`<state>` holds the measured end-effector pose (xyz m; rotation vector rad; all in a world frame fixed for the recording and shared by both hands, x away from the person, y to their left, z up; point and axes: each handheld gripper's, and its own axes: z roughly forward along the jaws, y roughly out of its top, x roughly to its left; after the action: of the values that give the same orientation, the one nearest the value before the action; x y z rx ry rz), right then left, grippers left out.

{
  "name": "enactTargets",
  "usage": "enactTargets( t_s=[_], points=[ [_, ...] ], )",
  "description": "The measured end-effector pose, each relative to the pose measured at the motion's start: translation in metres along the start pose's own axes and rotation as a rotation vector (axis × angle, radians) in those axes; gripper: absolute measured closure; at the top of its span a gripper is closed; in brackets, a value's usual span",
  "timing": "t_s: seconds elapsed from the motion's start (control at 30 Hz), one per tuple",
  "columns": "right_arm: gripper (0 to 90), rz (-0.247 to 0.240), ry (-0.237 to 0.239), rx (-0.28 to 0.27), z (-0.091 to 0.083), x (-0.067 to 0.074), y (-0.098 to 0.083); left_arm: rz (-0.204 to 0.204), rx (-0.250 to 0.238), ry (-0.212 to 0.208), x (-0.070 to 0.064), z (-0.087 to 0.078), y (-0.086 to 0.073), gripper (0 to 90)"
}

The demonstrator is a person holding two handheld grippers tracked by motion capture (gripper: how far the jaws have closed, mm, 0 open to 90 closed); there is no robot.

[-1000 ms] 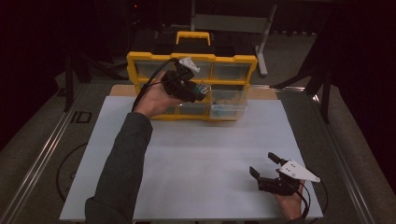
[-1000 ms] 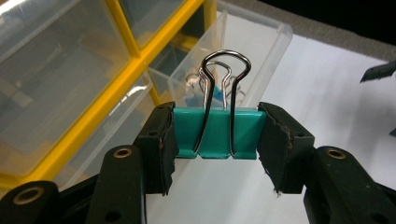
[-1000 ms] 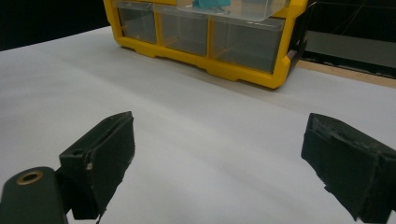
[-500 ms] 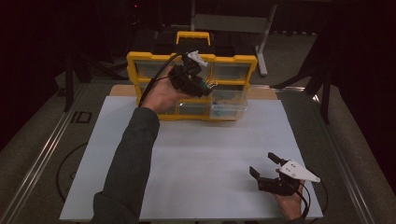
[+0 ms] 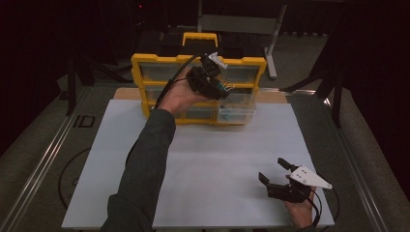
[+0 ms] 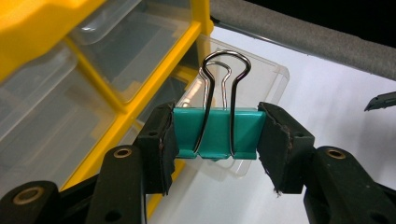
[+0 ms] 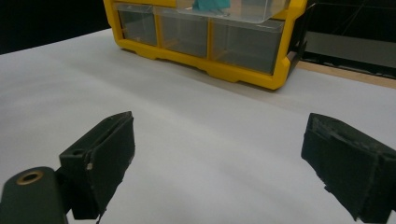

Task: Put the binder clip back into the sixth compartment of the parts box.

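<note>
I have the left hand-held gripper (image 5: 223, 87) clamped on a teal binder clip (image 6: 215, 132), pads pressing its two ends, wire handles standing up between the jaws in the left gripper view. What has just changed is where that hand is: compared with a second ago it has drifted toward two o'clock and a little higher across the front of the yellow drawer cabinet (image 5: 145, 63), so the clip now hangs above the clear drawer (image 5: 237, 113) that is pulled out at the cabinet's lower right. I read that as the clip already lifted out of the drawer and on its way elsewhere, though the carry could equally be heading for another compartment; I cannot tell which. More teal shows inside that open drawer in the right gripper view. The jaws have not altered their grip over that time. My right hand-held gripper (image 5: 278, 174) sits as it did earlier, low on the white counter (image 5: 203, 164) at about five o'clock, jaws wide and holding nothing.
</note>
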<state>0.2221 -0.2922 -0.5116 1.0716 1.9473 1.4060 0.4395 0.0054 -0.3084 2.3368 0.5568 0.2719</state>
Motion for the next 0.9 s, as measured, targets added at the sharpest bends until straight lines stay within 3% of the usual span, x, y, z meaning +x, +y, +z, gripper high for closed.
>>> enactTargets(
  t_s=[0.53, 0.7, 0.8, 0.9],
  points=[
    [9.5, 0.006, -0.002, -0.002, -0.001, -0.001, 0.000, 0.003, 0.014, -0.023, -0.008, 0.031, 0.014, 49.9],
    [9.5, 0.006, -0.002, -0.003, -0.001, -0.001, 0.000, -0.044, -0.001, -0.057, -0.006, 0.042, 0.014, 48.0],
    [9.5, 0.004, -0.004, -0.006, -0.002, -0.002, 0.000, -0.069, 0.013, -0.012, -0.007, 0.049, 0.011, 17.1],
    [9.5, 0.006, -0.008, -0.007, -0.002, -0.003, 0.000, -0.089, 0.014, 0.005, -0.004, 0.047, 0.007, 5.5]
  ],
)
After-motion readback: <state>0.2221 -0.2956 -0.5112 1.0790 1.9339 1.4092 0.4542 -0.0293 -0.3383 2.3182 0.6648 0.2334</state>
